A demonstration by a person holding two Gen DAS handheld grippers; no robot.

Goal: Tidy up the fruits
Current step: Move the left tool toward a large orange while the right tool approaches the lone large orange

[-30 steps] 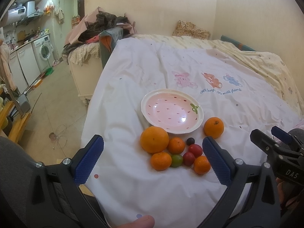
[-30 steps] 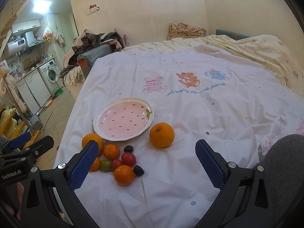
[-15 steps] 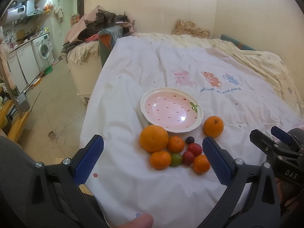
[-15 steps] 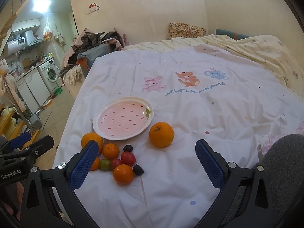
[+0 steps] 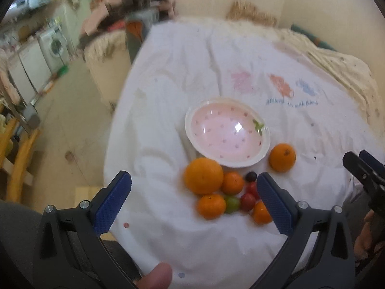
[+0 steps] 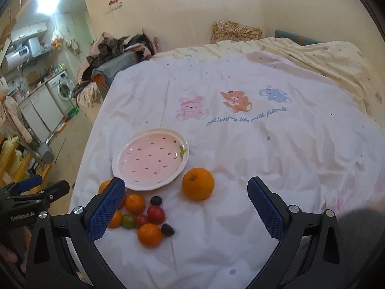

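Observation:
A pink strawberry-pattern plate (image 5: 263, 155) (image 6: 118, 168) lies empty on a white bedsheet. In front of it sits a cluster of fruit: a big orange (image 5: 203, 175), small oranges (image 5: 211, 206) (image 6: 149, 234), red tomatoes (image 6: 156, 213), a green one (image 5: 232, 204) and dark grapes (image 6: 167, 229). A lone orange (image 5: 282, 157) (image 6: 198, 183) lies right of the plate. My left gripper (image 5: 193, 204) is open and empty, just short of the cluster. My right gripper (image 6: 186, 209) is open and empty, below the lone orange.
The white sheet (image 6: 264, 144) with cartoon animals covers the bed; its left edge drops to the floor (image 5: 72, 120). A clothes pile (image 6: 115, 48) and a washing machine (image 6: 61, 89) stand at the far left. Each gripper shows in the other's view (image 5: 365, 171) (image 6: 31, 192).
My left gripper has moved forward and down toward the fruit cluster; its view is blurred. My right gripper has hardly moved.

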